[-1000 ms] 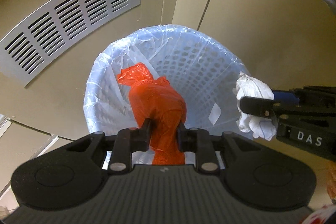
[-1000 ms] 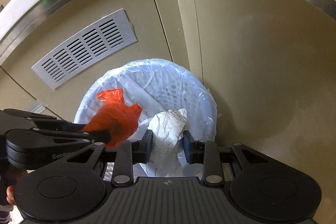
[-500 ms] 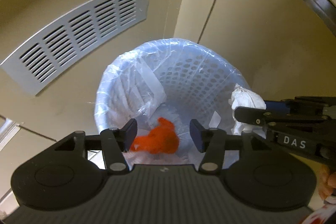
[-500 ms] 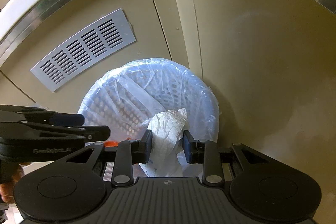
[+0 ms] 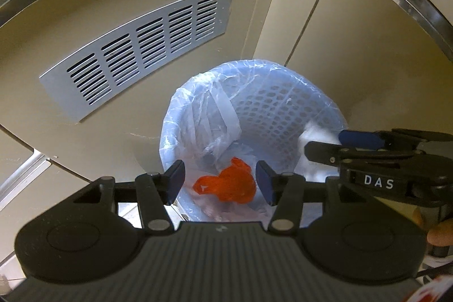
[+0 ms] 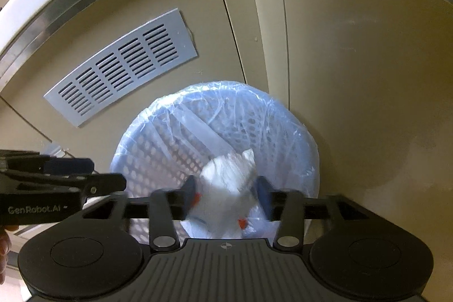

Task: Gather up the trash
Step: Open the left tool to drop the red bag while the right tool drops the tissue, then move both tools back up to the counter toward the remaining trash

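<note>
Hanging over a perforated bin [image 5: 286, 115] lined with a clear bag [image 5: 206, 115], both grippers point steeply down. The left gripper [image 5: 220, 183] has its jaws apart with nothing between the pads; an orange scrap of plastic [image 5: 229, 186] lies loose at the bottom of the bin below it. The right gripper [image 6: 226, 197] has just been opening, and a crumpled white tissue [image 6: 226, 180] sits blurred between the spread fingers, seemingly free of the pads. The bin stands on the floor against beige cabinet panels, with a grey vent grille [image 6: 121, 67] to its far left.
</note>
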### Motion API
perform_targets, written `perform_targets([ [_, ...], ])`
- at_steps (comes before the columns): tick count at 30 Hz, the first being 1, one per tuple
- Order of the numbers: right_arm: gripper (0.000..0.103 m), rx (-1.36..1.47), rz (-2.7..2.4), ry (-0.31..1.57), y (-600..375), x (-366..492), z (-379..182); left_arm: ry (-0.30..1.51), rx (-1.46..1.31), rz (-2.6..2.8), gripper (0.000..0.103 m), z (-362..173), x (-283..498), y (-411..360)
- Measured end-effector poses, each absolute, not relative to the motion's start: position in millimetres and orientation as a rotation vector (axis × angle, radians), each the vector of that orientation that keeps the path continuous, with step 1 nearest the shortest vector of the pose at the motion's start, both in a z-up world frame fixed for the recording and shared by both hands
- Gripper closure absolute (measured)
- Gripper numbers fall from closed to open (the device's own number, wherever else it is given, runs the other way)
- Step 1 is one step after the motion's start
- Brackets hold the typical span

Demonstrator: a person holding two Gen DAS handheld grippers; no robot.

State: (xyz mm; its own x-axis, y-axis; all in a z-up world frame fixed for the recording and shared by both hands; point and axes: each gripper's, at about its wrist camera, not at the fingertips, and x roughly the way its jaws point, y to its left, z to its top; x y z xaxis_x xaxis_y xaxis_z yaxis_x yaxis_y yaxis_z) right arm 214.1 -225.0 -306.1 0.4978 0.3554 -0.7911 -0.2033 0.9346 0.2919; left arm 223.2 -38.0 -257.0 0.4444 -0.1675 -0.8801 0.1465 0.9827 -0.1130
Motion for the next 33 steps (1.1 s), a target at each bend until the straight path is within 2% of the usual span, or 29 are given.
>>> perform_targets([
  [17, 0.033, 0.175, 0.309, 1.06, -228.6, 196.4, -304.3, 1.096, -0.037, -0.221, 0.05, -238.8, 212.8, -36.4],
  [33, 0.032, 0.236, 0.303, 1.053, -227.4, 168.1, -232.4, 1.043, -0.035, -0.252, 0.05, -164.0, 183.8, -24.1],
])
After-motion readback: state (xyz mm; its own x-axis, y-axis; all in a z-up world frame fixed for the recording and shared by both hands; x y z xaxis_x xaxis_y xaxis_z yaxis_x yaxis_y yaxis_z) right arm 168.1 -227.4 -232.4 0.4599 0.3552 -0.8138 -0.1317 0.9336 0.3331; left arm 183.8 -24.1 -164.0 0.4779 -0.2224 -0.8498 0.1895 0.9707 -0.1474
